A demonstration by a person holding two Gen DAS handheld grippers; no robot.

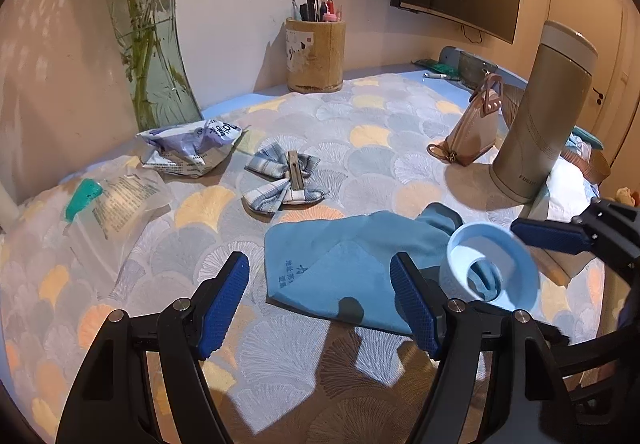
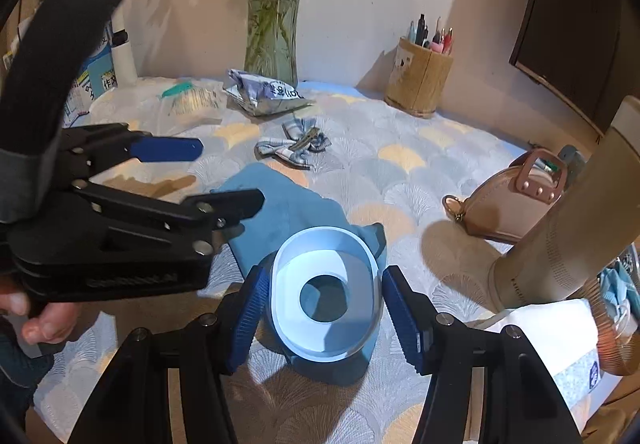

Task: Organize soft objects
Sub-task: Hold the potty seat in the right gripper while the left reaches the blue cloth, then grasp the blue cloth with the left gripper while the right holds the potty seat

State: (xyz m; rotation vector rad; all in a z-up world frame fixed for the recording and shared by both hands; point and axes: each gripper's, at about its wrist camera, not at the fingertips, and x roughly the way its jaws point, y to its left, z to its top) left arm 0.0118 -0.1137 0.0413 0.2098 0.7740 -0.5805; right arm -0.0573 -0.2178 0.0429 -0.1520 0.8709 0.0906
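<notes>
My right tool (image 2: 320,310) brackets the pale blue ring (image 2: 325,294) on the blue cloth (image 1: 344,264), pads not touching; left tool (image 1: 320,300) hangs open. I close squarely, gently.

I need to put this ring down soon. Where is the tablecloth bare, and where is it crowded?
Bare: the wide stretch between the pen holder, plaid bow and pink purse; also the near cloth under the left gripper. Crowded: the left side with the vase, crumpled packet and clear bag, and the right edge around the thermos.
</notes>
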